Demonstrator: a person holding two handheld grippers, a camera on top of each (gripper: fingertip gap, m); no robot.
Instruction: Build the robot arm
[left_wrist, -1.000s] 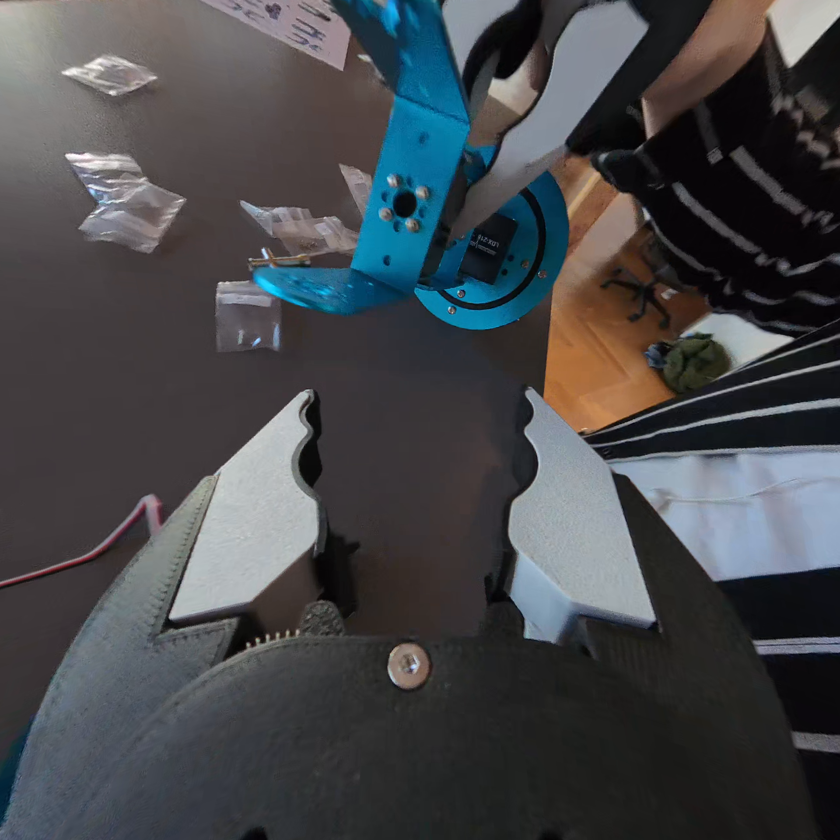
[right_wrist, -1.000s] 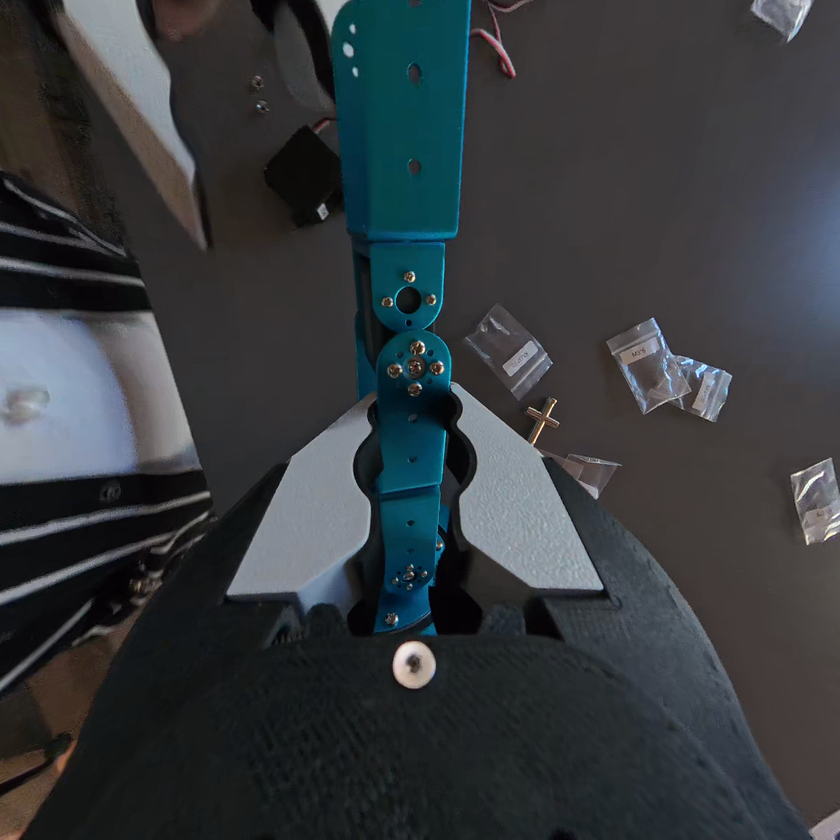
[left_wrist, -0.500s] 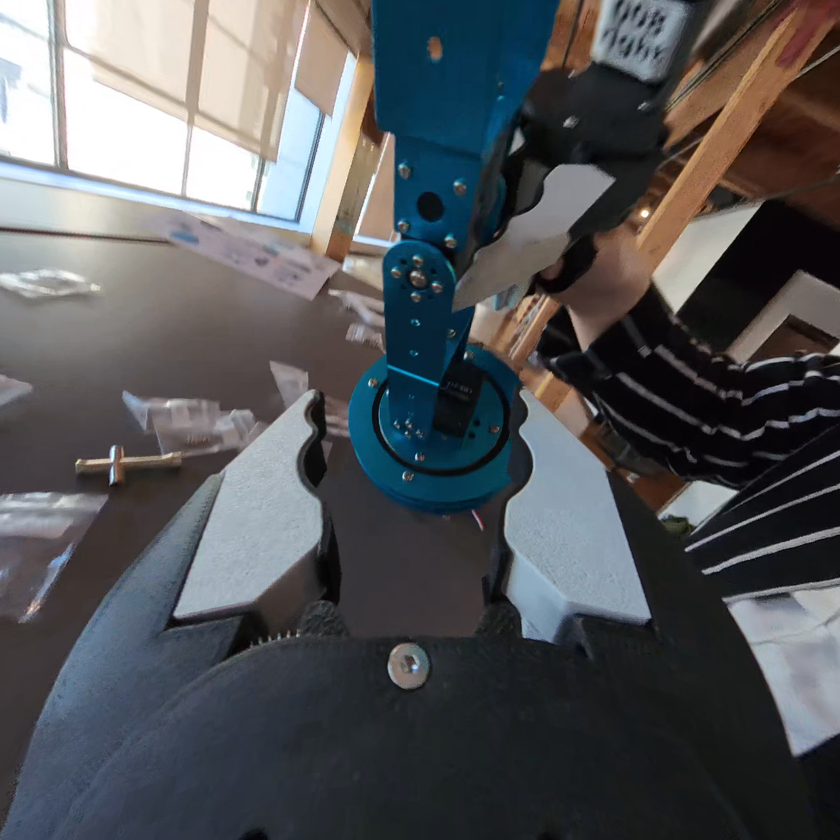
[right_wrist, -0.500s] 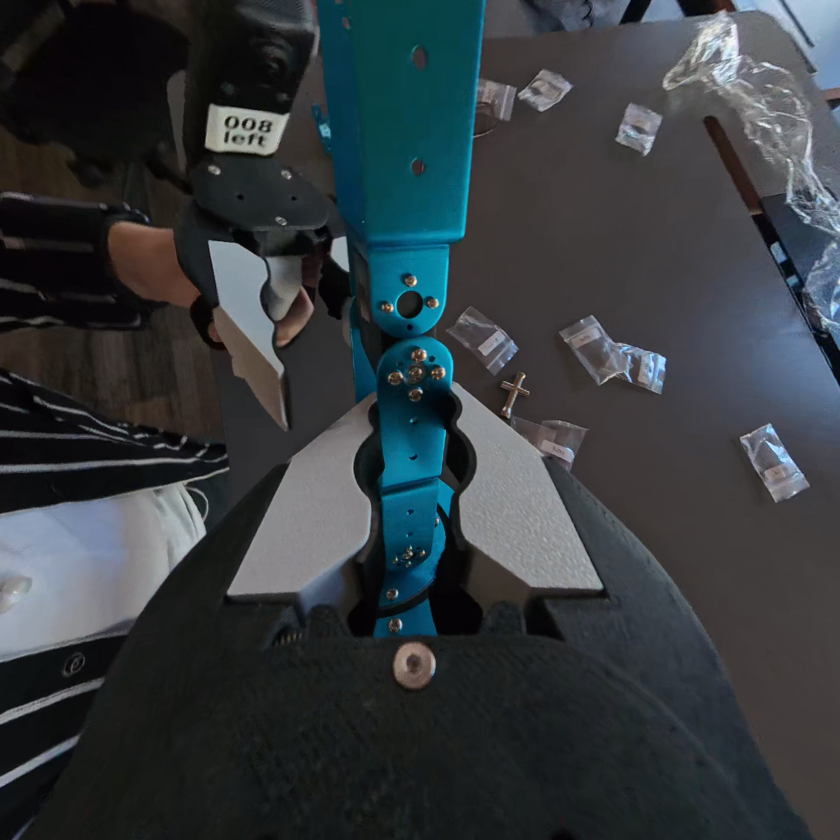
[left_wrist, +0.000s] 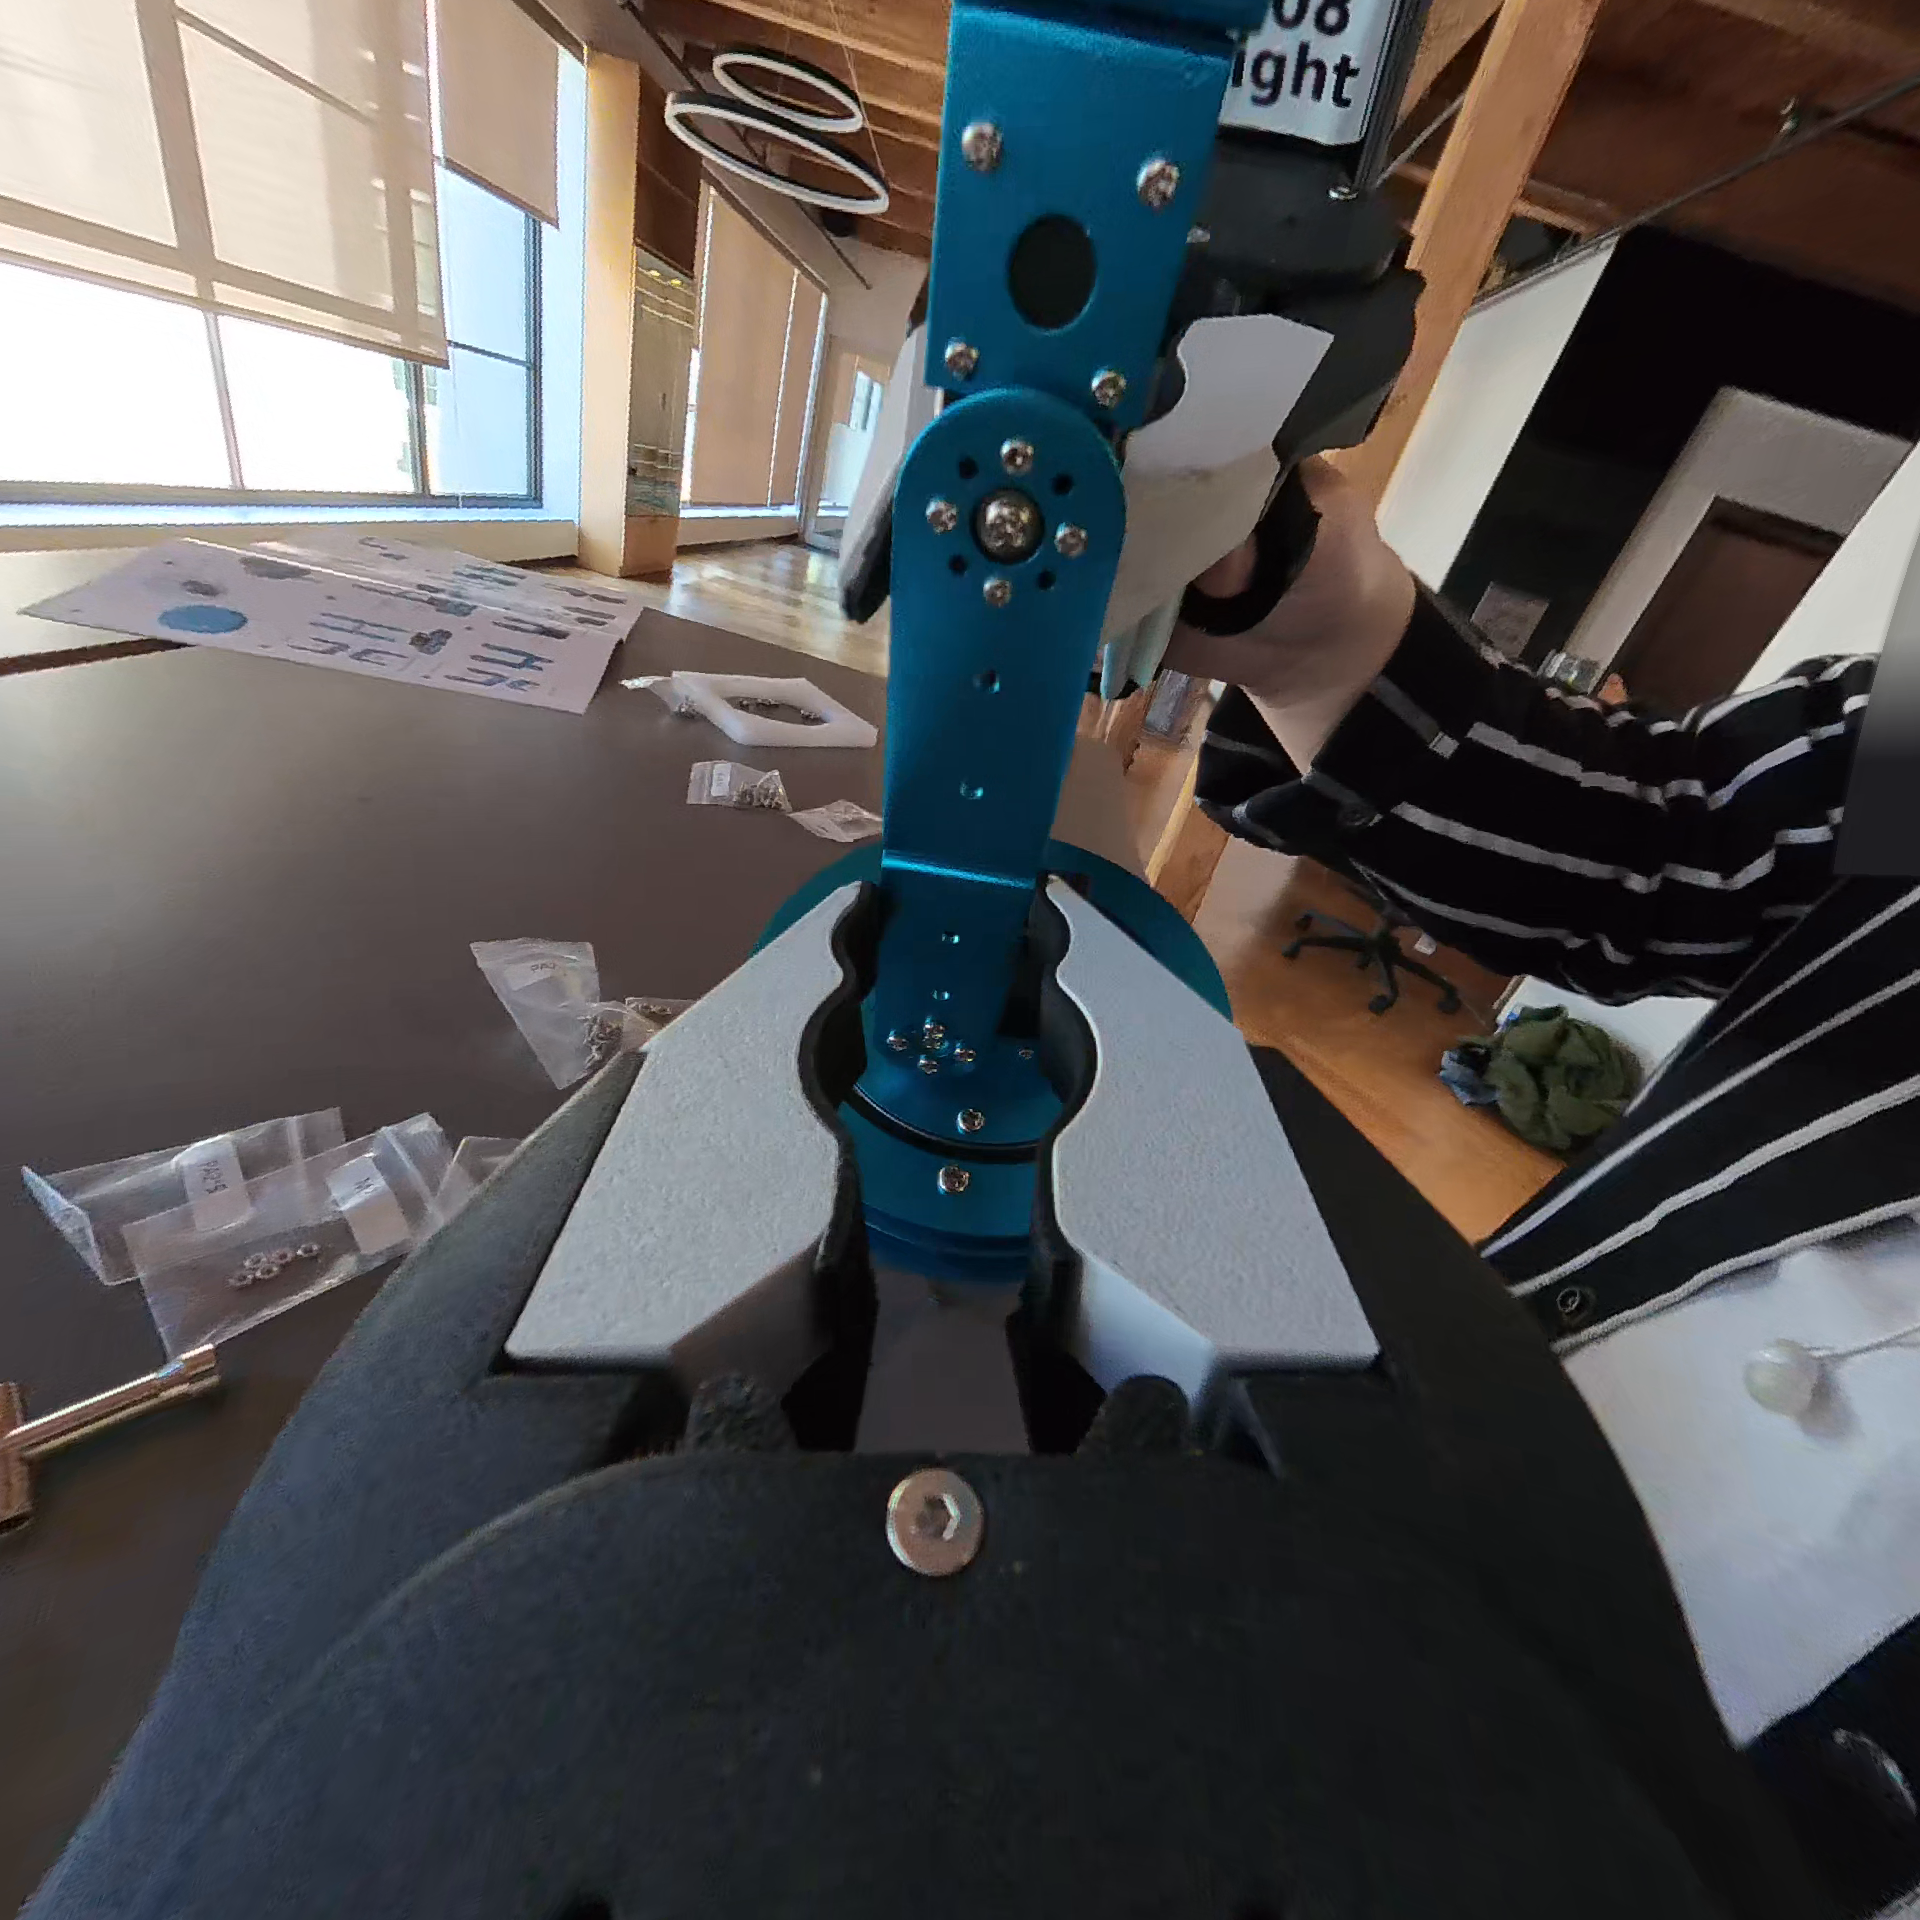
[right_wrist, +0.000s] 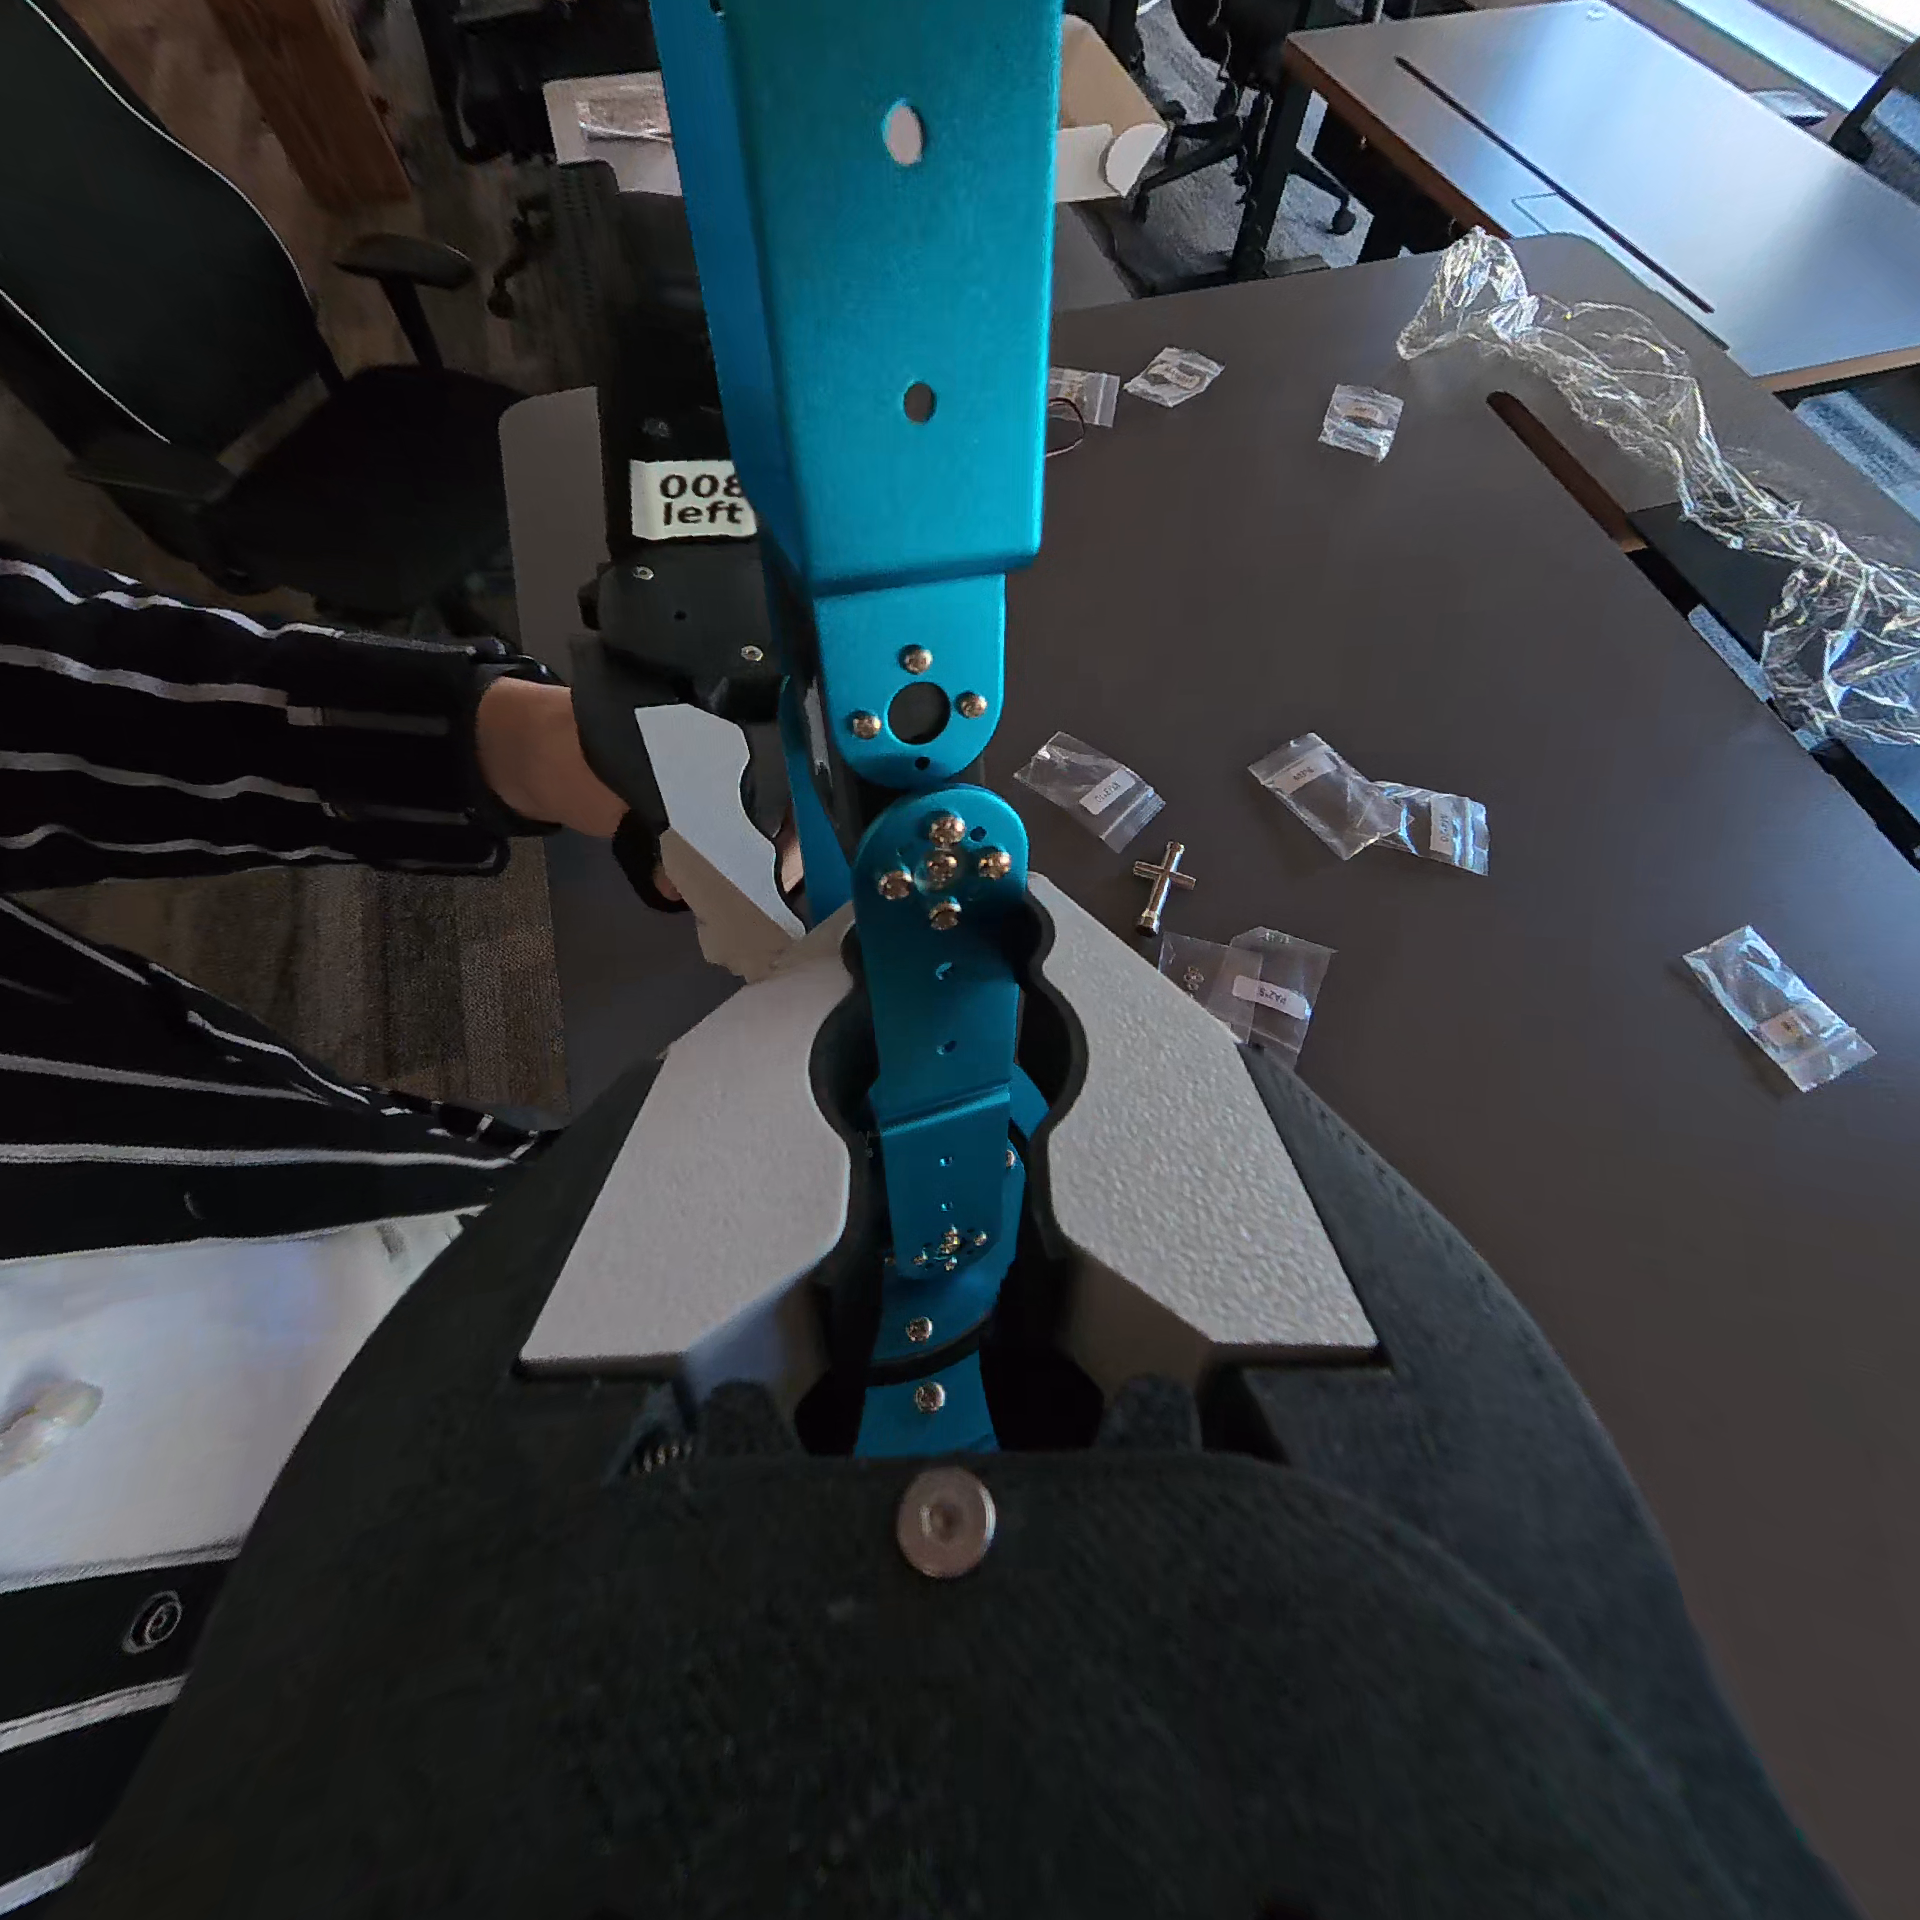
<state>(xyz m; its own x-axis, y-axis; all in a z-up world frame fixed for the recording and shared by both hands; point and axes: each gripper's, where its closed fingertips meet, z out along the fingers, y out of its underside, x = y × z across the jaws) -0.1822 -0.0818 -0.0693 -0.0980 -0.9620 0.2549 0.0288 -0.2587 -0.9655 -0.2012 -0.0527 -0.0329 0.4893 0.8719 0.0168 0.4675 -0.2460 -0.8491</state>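
Windows behind left claw (left_wrist: 951, 914); plastic wrap (right_wrist: 1704, 499) opposite.

The left gripper (left_wrist: 951, 925), grey fingers on a black body, is closed on the blue metal arm (left_wrist: 997, 644); the right gripper (right_wrist: 940, 935) also clamps it.

The blue arm assembly (left_wrist: 992, 665) is showing anodised metal with a satin sheen, studded with bright steel screws. The left gripper (left_wrist: 951, 914) is closing grainy, matt grey plastic fingers (left_wrist: 717, 1132) on it, set in rough black printed plastic. The table (right_wrist: 1455, 644) is looking smooth, dark and matt. Glossy clear plastic bags (right_wrist: 1361, 800) are lying near a shiny metal cross wrench (right_wrist: 1164, 883); crinkled film (right_wrist: 1683, 457) is glinting far right.
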